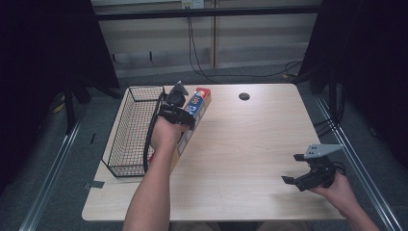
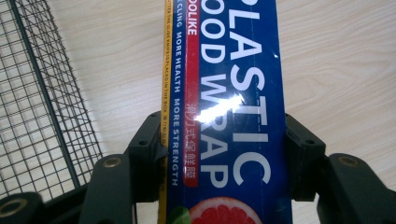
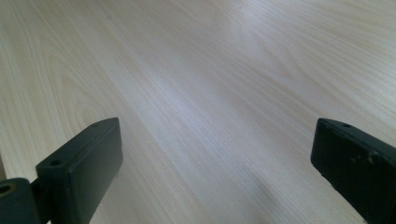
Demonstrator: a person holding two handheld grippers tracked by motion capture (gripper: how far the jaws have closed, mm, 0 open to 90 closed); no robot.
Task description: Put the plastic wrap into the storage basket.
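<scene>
jaws of the left gripper (image 2: 224, 158) are closed across the narrow width of the box (image 2: 224, 93), one black pad pressed on each long side, so the blue printed face looks up between them in the left gripper view. grip sits partway along the length, nearer the end with the grapefruit picture than the far end. from the high view the box (image 1: 195, 113) reads as a long plastic-wrap carton, tilted, lying close to the table's left edge and just beside the wire basket (image 1: 132, 130) at the far left corner; whether its lower end rests on the table i cannot tell, the hand hides it. judged by look, it should be light, stiff along its length but thin cardboard, so the sides could cave under a hard squeeze, and the glossy print may slip. being long, it will want to swing if held near one end; a hold closer to the middle, across the narrow sides as now, looks the soundest. the right gripper (image 1: 308, 175) rests near the table's right front corner, its jaws wide apart with nothing between them, just bare table (image 3: 210, 93) below.
</scene>
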